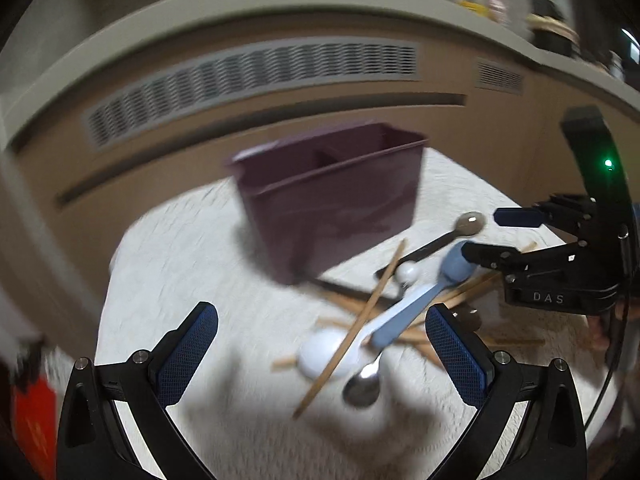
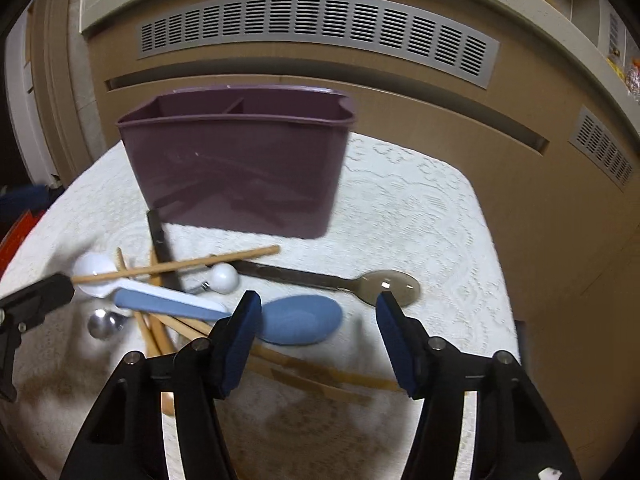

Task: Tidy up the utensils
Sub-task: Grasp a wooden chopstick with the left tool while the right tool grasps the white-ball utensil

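A purple divided utensil caddy [image 2: 240, 168] stands upright on the white cloth; it also shows in the left wrist view [image 1: 332, 196]. In front of it lies a heap of utensils: a blue spoon [image 2: 296, 320] [image 1: 424, 300], a white spoon [image 2: 94, 270] [image 1: 324, 354], a metal spoon with a dark handle [image 2: 394, 286] [image 1: 470, 224], a small steel spoon [image 1: 362, 388] [image 2: 105, 322] and several wooden chopsticks [image 2: 180, 266] [image 1: 352, 328]. My right gripper [image 2: 316, 304] is open and empty, just above the blue spoon's bowl. My left gripper [image 1: 322, 318] is open and empty, low over the heap.
A small white ball-shaped piece [image 2: 224, 278] lies among the utensils. The white lace cloth [image 2: 420, 208] covers the table. A beige cabinet with grey vent grilles [image 2: 316, 24] stands close behind. An orange-red object [image 1: 34, 412] sits at the left edge. My right gripper's body [image 1: 568, 256] shows in the left wrist view.
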### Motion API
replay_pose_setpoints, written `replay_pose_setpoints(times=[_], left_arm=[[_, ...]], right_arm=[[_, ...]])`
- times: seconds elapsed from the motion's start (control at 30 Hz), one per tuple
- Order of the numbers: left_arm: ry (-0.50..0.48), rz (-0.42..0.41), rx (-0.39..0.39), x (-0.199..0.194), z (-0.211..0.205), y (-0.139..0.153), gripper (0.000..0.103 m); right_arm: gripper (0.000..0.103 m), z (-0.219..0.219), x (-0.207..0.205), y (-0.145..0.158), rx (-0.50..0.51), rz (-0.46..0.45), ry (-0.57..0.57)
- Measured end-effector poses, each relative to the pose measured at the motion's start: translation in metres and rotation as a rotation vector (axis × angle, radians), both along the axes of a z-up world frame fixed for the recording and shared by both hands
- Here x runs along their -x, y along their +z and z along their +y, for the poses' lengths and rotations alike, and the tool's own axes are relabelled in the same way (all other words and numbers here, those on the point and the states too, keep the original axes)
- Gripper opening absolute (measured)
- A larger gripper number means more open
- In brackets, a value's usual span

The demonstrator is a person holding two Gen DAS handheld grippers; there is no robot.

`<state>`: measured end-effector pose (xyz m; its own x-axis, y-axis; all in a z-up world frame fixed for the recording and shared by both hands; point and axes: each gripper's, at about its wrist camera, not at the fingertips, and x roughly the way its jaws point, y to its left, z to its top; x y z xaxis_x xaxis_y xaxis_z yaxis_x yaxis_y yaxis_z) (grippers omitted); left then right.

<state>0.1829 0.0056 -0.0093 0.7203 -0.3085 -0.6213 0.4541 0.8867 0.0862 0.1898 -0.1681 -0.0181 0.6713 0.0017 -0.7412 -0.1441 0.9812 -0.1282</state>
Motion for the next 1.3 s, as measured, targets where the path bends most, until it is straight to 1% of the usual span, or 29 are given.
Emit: replay_pose_setpoints(times=[0.07,0.1,0.13,0.2,0.23,0.27,0.33,0.4,0.5,0.57,0.63,0.7,0.77,0.8,0.87,0.9,0.93,0.97,1.0,1.07,1.1,1.17,1.3], left_arm=[[-0.073,0.035,0.019,-0.009,-0.010,0.001,0.088],[-0.112,0.080,0.028,-0.017,-0.016,0.000,0.073],[-0.135,0.118,0.029,-0.025,-0.021,-0.002,0.064],[-0.185,0.206,0.026,-0.044,-0.034,-0.010,0.056],[-0.197,0.236,0.015,-0.051,-0.040,-0.014,0.050],[-0.208,0.262,0.000,-0.056,-0.045,-0.018,0.048],[-0.217,0.306,-0.056,-0.066,-0.056,-0.028,0.032],[-0.215,0.319,-0.118,-0.071,-0.066,-0.034,0.021],[-0.221,0.330,-0.179,-0.076,-0.074,-0.040,0.021],[-0.215,0.355,-0.223,-0.079,-0.080,-0.043,0.021],[-0.198,0.391,-0.250,-0.085,-0.082,-0.049,0.021],[-0.188,0.404,-0.239,-0.088,-0.081,-0.050,0.021],[-0.166,0.424,-0.216,-0.091,-0.082,-0.051,0.015],[-0.150,0.427,-0.200,-0.090,-0.080,-0.051,0.009],[-0.131,0.419,-0.163,-0.087,-0.074,-0.047,0.008],[-0.117,0.409,-0.120,-0.083,-0.068,-0.043,0.008],[-0.104,0.398,-0.085,-0.077,-0.062,-0.038,0.005],[-0.096,0.386,-0.057,-0.072,-0.058,-0.034,0.005],[-0.088,0.370,-0.029,-0.066,-0.052,-0.029,0.005],[-0.060,0.295,0.015,-0.050,-0.040,-0.018,0.005],[-0.049,0.263,0.031,-0.044,-0.035,-0.013,0.005],[-0.017,0.212,0.087,-0.029,-0.021,-0.006,0.005],[0.037,0.186,0.184,-0.009,0.003,-0.001,0.005]], right_arm=[[0.057,-0.005,0.004,0.000,0.009,-0.005,-0.002],[0.057,-0.007,0.006,0.000,0.011,-0.011,-0.005],[0.057,-0.009,0.009,0.000,0.010,-0.017,-0.006],[0.057,-0.013,0.013,0.001,0.003,-0.028,-0.007],[0.057,-0.016,0.015,0.001,0.001,-0.036,-0.006],[0.057,-0.017,0.017,0.001,0.000,-0.043,-0.006],[0.057,-0.021,0.020,0.001,0.001,-0.057,-0.007],[0.057,-0.027,0.022,-0.001,-0.009,-0.058,-0.010],[0.057,-0.036,0.024,-0.007,-0.048,-0.036,-0.014],[0.057,-0.041,0.024,-0.012,-0.062,-0.029,-0.021],[0.057,-0.045,0.025,-0.015,-0.076,-0.024,-0.032],[0.057,-0.048,0.025,-0.016,-0.088,-0.022,-0.038],[0.057,-0.048,0.026,-0.016,-0.096,-0.023,-0.038],[0.057,-0.048,0.027,-0.015,-0.097,-0.024,-0.037],[0.057,-0.047,0.028,-0.013,-0.102,-0.027,-0.034],[0.058,-0.046,0.028,-0.011,-0.107,-0.026,-0.032],[0.058,-0.044,0.028,-0.009,-0.115,-0.026,-0.030],[0.058,-0.043,0.027,-0.007,-0.122,-0.025,-0.028],[0.058,-0.041,0.026,-0.005,-0.133,-0.023,-0.021],[0.058,-0.033,0.021,-0.002,-0.157,-0.011,-0.008],[0.058,-0.030,0.018,-0.001,-0.166,-0.006,-0.002],[0.058,-0.020,0.009,-0.001,-0.193,0.018,0.006],[0.058,-0.002,-0.007,-0.004,-0.270,0.078,0.010]])
